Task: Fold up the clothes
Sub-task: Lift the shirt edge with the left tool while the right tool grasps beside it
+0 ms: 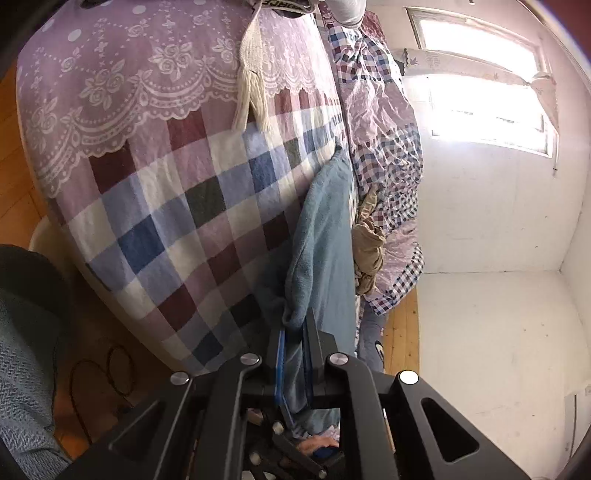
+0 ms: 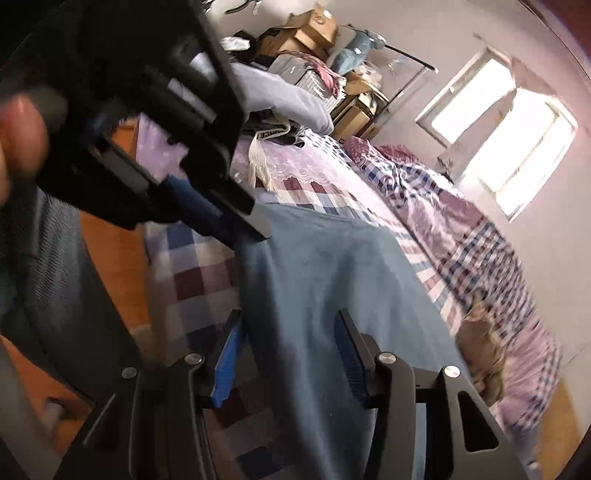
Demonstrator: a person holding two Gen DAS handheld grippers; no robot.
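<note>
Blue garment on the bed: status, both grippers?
Left gripper shut on blue garment edge. Right gripper open, garment between fingers, unpinched. Tan garment lies beside it.

A checked bedspread (image 1: 177, 206) is spread over the bed. Cardboard boxes (image 2: 314, 29) are stacked against the far wall. Daylight is let in through a window (image 1: 487, 96); a wooden floor (image 1: 400, 332) is seen.

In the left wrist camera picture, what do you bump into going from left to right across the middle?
Wooden floor → checked bedspread → blue garment → tan crumpled cloth → white wall.
</note>
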